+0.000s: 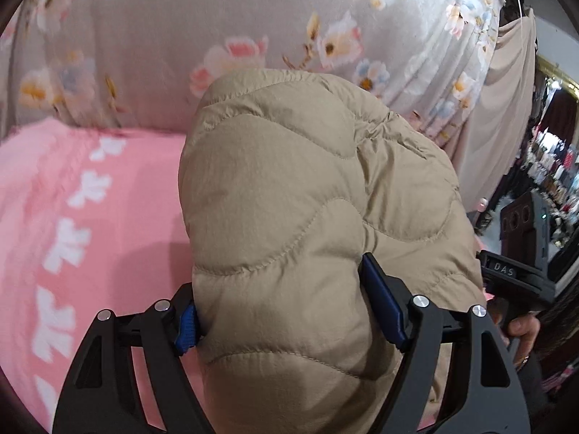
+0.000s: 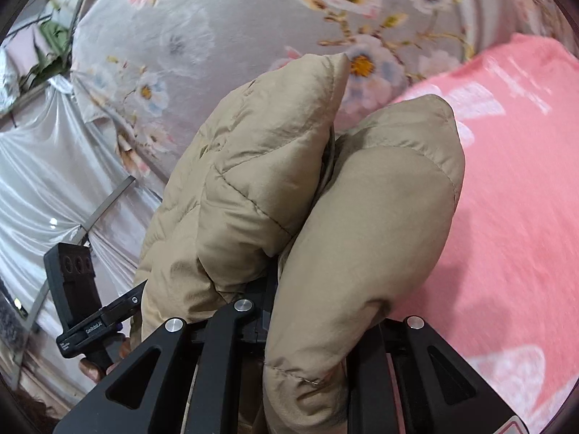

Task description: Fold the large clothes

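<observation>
The left tongs (image 1: pixel 286 311) grip a thick fold of the beige quilted jacket (image 1: pixel 311 195), which fills the middle of that frame above the pink bedspread (image 1: pixel 72 217). The right tongs (image 2: pixel 289 311) pinch the jacket too, 2 puffy lobes bulging over them at centre, floral curtain (image 2: pixel 224 11) behind.

Bedroom: pink bedspread (image 1: pixel 90 217), floral drape (image 1: pixel 217 18), mirror (image 1: pixel 557 166).

Soft, even indoor light, faint shadows, motion blur on the pink blanket (image 1: pixel 72 217), dark fisheye-bent corners.
</observation>
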`<action>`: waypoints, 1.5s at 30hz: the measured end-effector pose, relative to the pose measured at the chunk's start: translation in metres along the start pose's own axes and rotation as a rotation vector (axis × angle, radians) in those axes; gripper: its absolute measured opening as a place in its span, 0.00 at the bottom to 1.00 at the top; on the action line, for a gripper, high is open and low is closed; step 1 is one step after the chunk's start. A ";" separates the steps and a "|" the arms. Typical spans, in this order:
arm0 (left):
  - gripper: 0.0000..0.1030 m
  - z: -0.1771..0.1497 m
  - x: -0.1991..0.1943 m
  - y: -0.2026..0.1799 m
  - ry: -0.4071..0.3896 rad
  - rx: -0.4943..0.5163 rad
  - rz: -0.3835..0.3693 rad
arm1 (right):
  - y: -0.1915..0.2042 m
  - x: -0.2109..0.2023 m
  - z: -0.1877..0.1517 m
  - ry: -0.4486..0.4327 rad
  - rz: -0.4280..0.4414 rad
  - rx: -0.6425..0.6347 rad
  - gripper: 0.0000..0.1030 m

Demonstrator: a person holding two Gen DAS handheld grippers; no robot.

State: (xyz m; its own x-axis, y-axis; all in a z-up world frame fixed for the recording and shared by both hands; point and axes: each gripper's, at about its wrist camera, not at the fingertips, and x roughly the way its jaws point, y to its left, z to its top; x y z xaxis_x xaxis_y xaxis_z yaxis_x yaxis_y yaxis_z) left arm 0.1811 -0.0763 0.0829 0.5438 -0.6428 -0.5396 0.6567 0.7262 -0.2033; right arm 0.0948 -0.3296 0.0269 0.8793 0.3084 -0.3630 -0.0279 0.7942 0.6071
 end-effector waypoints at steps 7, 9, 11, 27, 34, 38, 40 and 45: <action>0.73 0.029 0.000 0.084 -0.074 0.011 0.108 | 0.037 0.094 0.017 -0.007 0.025 -0.077 0.15; 0.72 0.034 0.007 0.106 -0.078 0.012 0.136 | 0.041 0.122 0.019 0.002 0.029 -0.086 0.15; 0.72 0.039 0.018 0.129 -0.076 0.010 0.164 | 0.042 0.152 0.020 0.015 0.027 -0.086 0.15; 0.80 0.002 0.101 0.249 -0.028 -0.162 0.166 | 0.004 0.292 -0.009 0.131 -0.036 -0.048 0.18; 0.89 -0.005 0.102 0.249 -0.043 -0.142 0.243 | -0.004 0.298 -0.012 0.169 -0.095 -0.019 0.34; 0.92 -0.004 0.087 0.205 -0.053 0.046 0.568 | 0.011 0.264 -0.007 0.195 -0.193 -0.084 0.45; 0.92 -0.004 0.077 0.186 -0.037 0.125 0.716 | 0.022 0.239 -0.006 0.168 -0.270 -0.123 0.51; 0.93 -0.004 0.043 0.166 0.009 0.072 0.719 | 0.062 0.167 -0.014 0.018 -0.443 -0.286 0.52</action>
State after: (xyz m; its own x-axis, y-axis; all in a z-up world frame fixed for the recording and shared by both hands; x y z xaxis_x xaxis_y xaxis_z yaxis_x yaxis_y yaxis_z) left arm 0.3119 0.0177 0.0222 0.8503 -0.0096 -0.5262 0.1709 0.9507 0.2588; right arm 0.2330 -0.2213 -0.0059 0.8280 -0.0823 -0.5546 0.2139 0.9607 0.1767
